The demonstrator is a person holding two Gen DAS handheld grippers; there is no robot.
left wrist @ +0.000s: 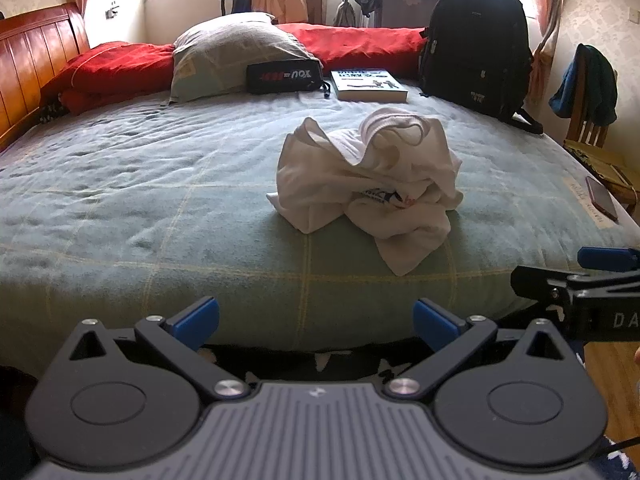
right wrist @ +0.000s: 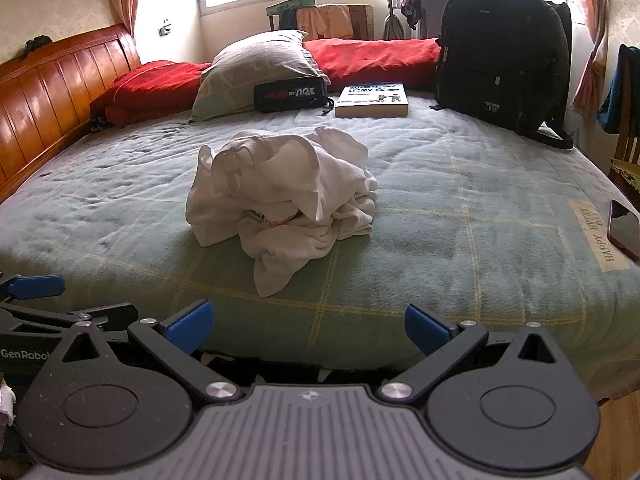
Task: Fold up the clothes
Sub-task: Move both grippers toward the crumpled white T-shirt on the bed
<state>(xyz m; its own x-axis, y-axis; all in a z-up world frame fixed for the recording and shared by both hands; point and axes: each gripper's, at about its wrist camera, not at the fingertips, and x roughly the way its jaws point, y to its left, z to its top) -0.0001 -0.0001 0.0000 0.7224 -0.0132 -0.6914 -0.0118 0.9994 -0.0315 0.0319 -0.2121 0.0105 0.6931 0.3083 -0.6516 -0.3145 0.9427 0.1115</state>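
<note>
Blue-tipped tongs wait at the near edge of the bed, and the shirt is not folded yet.
The left tongs (left wrist: 316, 322) and right tongs (right wrist: 309, 326) both stand wide apart and grip nothing. Past them, a white shirt (left wrist: 366, 184) lies bunched up in a heap on the green bed (left wrist: 140, 200). Farther back rest a book (left wrist: 370, 85), a pillow (left wrist: 232, 54) and a black backpack (left wrist: 478, 44).

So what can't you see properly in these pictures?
- White garment: crumpled in both views, so its type is unclear and its print is folded under.
- Book: cover text too small in both.
- Phone: cut off by the right view's edge.
- Right gripper, left gripper: open, handles below frame.
</note>
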